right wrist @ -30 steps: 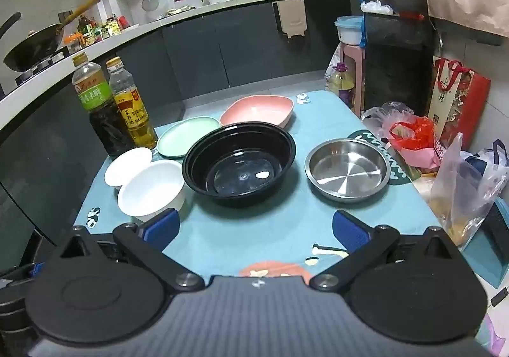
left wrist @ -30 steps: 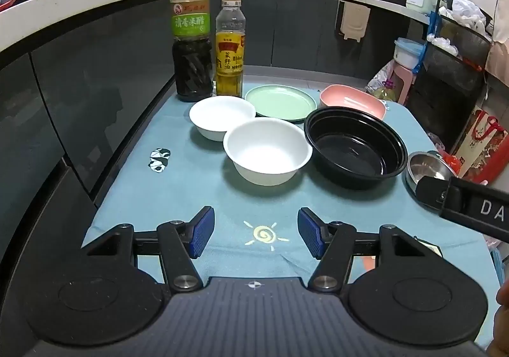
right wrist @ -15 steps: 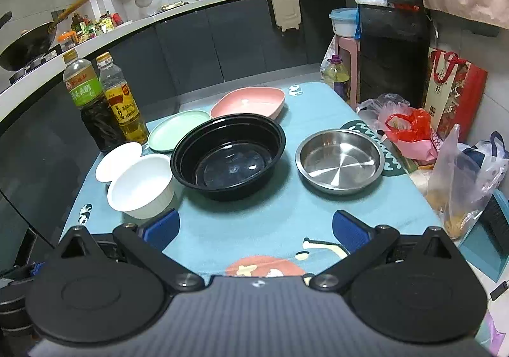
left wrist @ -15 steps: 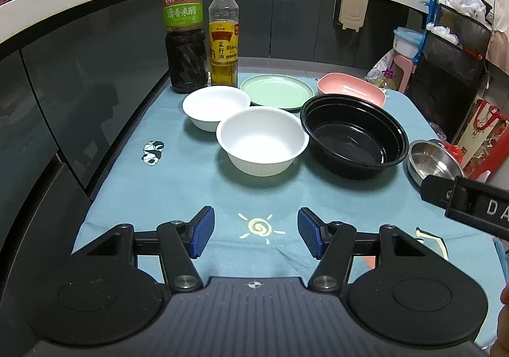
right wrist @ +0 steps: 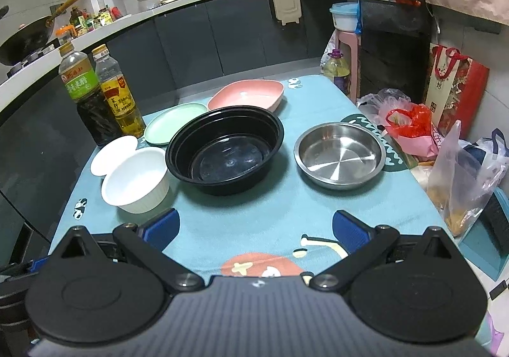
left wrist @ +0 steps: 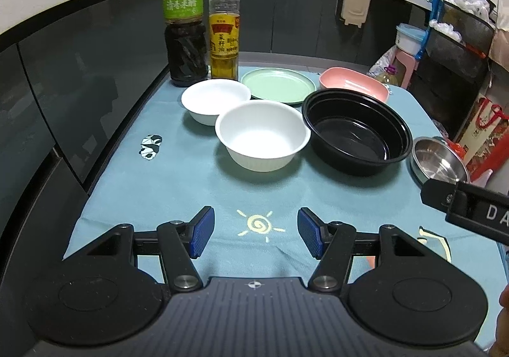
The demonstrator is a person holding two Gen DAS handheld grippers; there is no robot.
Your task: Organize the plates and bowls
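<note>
Hovering unchanged, both grippers' fingers apart, empty; white bowl looms slightly nearer.

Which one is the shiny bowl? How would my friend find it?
Start at the table with the blue cloth. Find the big black bowl in the middle, then look to its right in the right tool's view. The steel bowl sits there alone, touching nothing; it is the only shiny metal dish, while the others are white, green, pink or black.

The green label of the dark vinegar bottle reads "清香米醋". The yellow label of the oil bottle reads "茶籽油". The black bar at the right edge shows the white letters "DA"; the remainder is cut off.
</note>
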